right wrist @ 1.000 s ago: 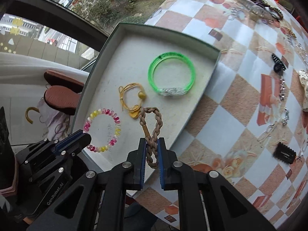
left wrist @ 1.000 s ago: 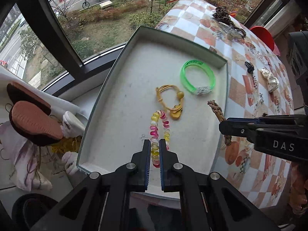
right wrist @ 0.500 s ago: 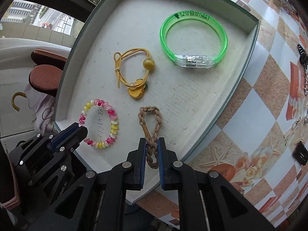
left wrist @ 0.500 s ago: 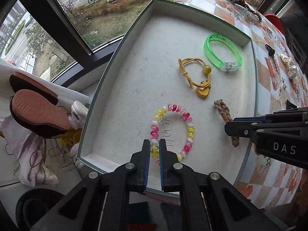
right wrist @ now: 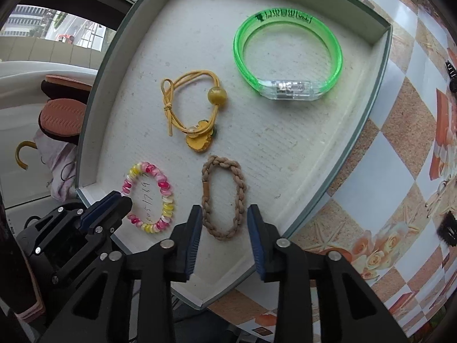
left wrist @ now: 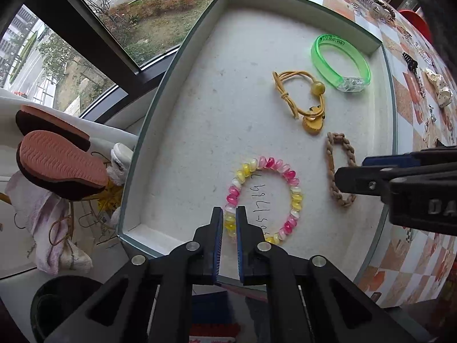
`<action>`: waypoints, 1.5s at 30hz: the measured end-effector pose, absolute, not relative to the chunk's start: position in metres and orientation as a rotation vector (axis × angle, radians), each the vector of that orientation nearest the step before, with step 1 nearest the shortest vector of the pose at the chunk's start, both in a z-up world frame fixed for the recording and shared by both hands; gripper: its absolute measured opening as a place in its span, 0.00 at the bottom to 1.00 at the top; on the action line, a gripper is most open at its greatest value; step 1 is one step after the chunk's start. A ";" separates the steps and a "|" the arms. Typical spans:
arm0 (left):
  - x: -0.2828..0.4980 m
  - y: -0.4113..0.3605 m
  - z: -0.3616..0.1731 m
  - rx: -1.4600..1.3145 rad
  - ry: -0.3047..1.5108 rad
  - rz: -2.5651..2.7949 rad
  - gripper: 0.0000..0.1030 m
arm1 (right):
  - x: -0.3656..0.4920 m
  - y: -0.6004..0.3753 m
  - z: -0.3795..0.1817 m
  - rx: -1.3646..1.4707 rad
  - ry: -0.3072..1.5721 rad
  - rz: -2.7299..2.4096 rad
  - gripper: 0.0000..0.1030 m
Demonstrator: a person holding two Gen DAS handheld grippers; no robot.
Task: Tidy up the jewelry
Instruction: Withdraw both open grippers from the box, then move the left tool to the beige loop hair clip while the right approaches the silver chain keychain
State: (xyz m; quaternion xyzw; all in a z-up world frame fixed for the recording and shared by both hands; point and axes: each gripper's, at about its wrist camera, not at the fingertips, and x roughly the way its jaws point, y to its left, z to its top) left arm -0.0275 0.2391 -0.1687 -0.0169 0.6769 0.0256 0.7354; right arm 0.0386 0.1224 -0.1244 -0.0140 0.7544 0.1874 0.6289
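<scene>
Tray (right wrist: pixel 368 114) with white lining, holding four pieces. Left gripper (left wrist: pixel 229 223) pinches the beaded bracelet (left wrist: pixel 265 197) at the tray's near edge. Right gripper (right wrist: pixel 224 228), jaws opening, straddles the braided band (right wrist: pixel 222 197) lying loose beside the beads. Yellow cord tie (right wrist: pixel 194 108) sits mid-tray; green bangle (right wrist: pixel 288 54) lies near the far corner.
</scene>
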 end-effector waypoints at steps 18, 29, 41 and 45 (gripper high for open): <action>-0.012 0.229 -0.092 0.115 1.333 0.207 1.00 | 0.045 0.054 -0.076 0.089 1.597 0.308 0.66; 0.026 0.185 -0.062 0.134 1.372 0.062 1.00 | 0.034 -0.022 -0.074 0.198 1.594 0.179 0.79; 0.045 0.092 -0.036 0.245 1.332 -0.131 1.00 | 0.016 -0.132 -0.071 0.347 1.573 -0.051 0.79; 0.036 0.070 -0.040 0.280 1.321 -0.170 1.00 | 0.008 -0.169 -0.072 0.397 1.560 -0.123 0.79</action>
